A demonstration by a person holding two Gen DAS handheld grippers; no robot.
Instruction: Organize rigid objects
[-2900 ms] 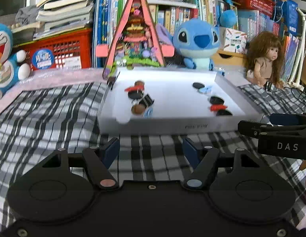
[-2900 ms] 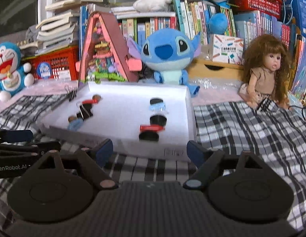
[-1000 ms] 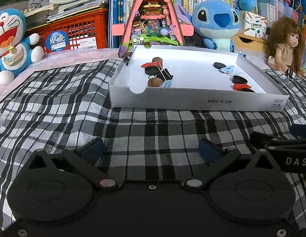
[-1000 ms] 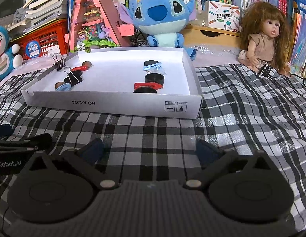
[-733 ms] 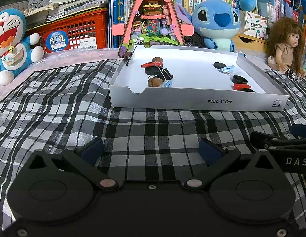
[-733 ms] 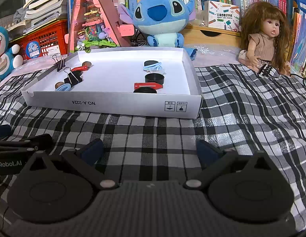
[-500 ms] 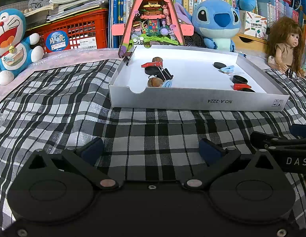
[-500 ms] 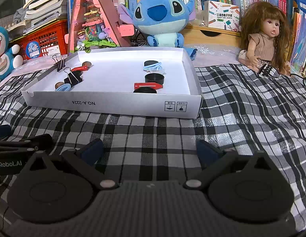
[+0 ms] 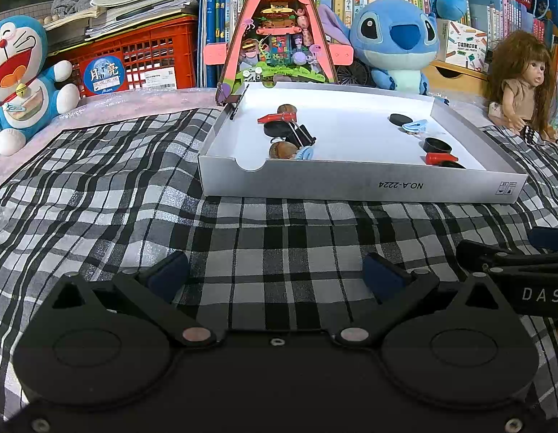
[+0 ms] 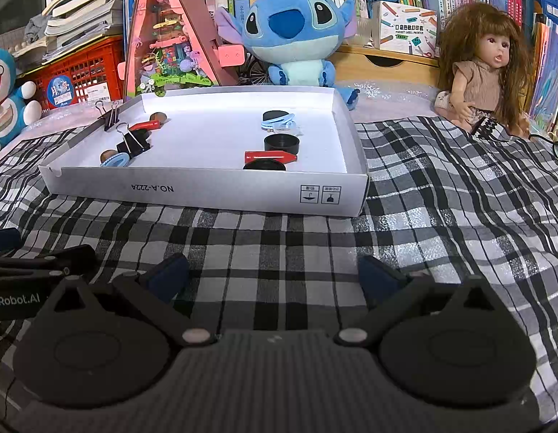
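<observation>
Small objects: I see them all inside the white tray (image 10: 203, 189), in two loose clusters. By its left wall lie a black binder clip (image 10: 133, 143), a red piece (image 10: 145, 126), two brown nut-like pieces and a pale blue clip (image 10: 114, 160). Toward its right wall lie black round caps (image 10: 281, 143), a red marker-like piece (image 10: 269, 156) and another blue clip (image 10: 279, 119).
Second binder clip: it grips the tray's left rim (image 10: 107, 111), probably parked there or holding the cardboard.
Grouping: each cluster mixes kinds, so I judge this fits either a sort yet to be made or a left-right split already made; I can't settle which.
Tray: it sits on the plaid cloth (image 10: 441, 195), its open notch and printed wall facing me, so reaching in is easy.
Left gripper (image 9: 275, 278): my fingers are spread wide, holding nothing, low over the cloth, well short of the tray's near wall.
Right gripper (image 10: 273, 274): likewise spread and empty, beside the left one, short of the tray's near wall.
Backdrop: plush toys, a doll (image 10: 484, 68) and books stand behind the tray.
</observation>
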